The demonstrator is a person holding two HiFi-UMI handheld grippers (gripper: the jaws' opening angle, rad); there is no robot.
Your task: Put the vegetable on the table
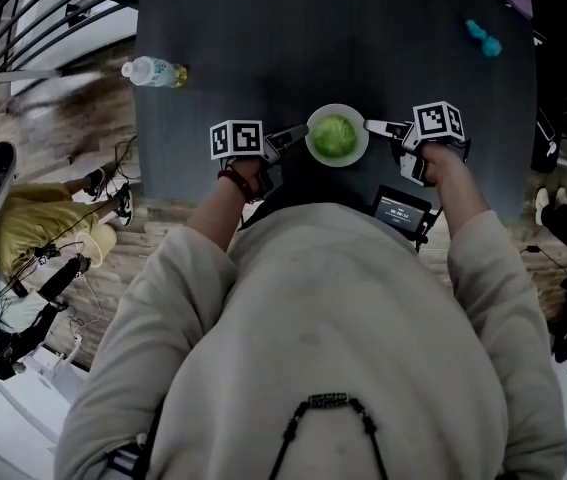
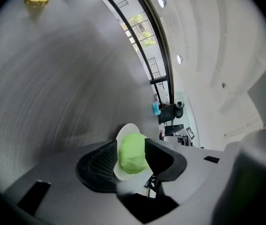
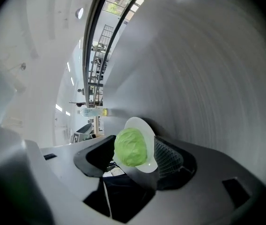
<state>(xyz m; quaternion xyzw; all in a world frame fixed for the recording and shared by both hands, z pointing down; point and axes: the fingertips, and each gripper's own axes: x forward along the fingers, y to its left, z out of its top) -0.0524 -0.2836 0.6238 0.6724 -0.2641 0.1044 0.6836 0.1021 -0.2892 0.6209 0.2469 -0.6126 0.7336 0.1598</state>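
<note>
A round green cabbage (image 1: 335,136) lies on a white plate (image 1: 337,109) that rests on the dark table (image 1: 313,38) near its front edge. My left gripper (image 1: 296,134) reaches the plate from the left, and my right gripper (image 1: 375,125) from the right. In the left gripper view the plate's rim (image 2: 129,128) and the cabbage (image 2: 132,156) sit between the spread jaws of the left gripper (image 2: 130,146). The right gripper view shows the same for the right gripper (image 3: 133,144): plate rim (image 3: 140,123) and cabbage (image 3: 131,147) between wide jaws. Neither gripper's pads press on the plate.
A clear plastic bottle (image 1: 153,71) lies at the table's left edge. A blue object (image 1: 483,38) sits at the far right of the table. A small screen device (image 1: 400,211) hangs by my right forearm. A person in yellow (image 1: 33,233) is on the floor at the left.
</note>
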